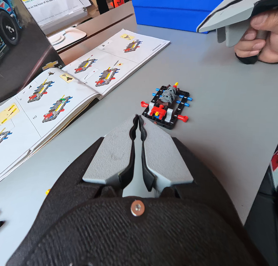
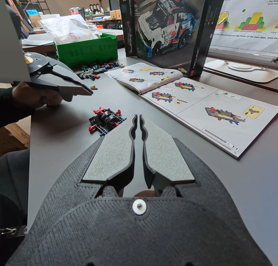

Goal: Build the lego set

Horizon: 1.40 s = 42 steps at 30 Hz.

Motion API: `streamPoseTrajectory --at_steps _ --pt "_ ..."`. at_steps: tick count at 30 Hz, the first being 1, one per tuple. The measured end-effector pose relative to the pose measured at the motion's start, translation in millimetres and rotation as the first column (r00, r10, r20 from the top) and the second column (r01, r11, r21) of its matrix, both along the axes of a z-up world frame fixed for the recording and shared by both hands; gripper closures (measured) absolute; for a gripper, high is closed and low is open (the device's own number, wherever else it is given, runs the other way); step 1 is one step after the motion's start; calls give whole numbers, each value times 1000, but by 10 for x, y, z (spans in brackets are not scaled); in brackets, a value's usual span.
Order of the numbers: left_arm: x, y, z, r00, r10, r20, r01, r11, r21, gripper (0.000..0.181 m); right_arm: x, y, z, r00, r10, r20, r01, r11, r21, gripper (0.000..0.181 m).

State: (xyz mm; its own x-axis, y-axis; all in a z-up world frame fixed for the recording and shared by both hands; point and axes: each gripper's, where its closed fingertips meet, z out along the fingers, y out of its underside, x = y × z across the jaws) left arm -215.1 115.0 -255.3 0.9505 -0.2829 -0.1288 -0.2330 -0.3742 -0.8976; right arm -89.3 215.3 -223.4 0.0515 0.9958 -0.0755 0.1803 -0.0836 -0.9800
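In the left wrist view, the left gripper (image 1: 138, 117) has its 2 fingers pressed almost together at the tips, with nothing between them. The frame (image 1: 166, 106), a black rectangle carrying a grey engine core, blue pins and red connectors, lies flat on the table (image 1: 218, 123) just ahead and a little right of those tips, close but apart from them. Its long axis runs away from the camera, leaning slightly right, with the red end nearest. The open booklet (image 1: 93, 78) lies to the left, and the right gripper (image 1: 200, 29) hangs well beyond the frame at upper right, also empty as far as can be seen. In the right wrist view, the right gripper (image 2: 138, 117) is likewise closed on nothing, and the frame (image 2: 106, 120) sits just left of and ahead of its tips, its long axis slanting from near left to far right. The left gripper (image 2: 90, 93) hovers farther back on the left. Loose parts (image 2: 99, 70) lie before a green bin (image 2: 87, 49), well away. Judging by both views, each gripper is near the frame, the left perhaps nearer, and both would need to open before taking any piece.
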Motion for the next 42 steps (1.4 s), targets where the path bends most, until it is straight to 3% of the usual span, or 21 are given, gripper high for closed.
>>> streamPoseTrajectory --at_steps 24,42 --pt "39 33 -6 999 -34 30 34 999 -14 181 -8 -11 -6 1000 9 4 -9 1000 2 181" --pt "46 39 -35 999 -20 -33 19 1000 -14 181 -27 -11 -38 1000 2 29 -2 1000 15 181"
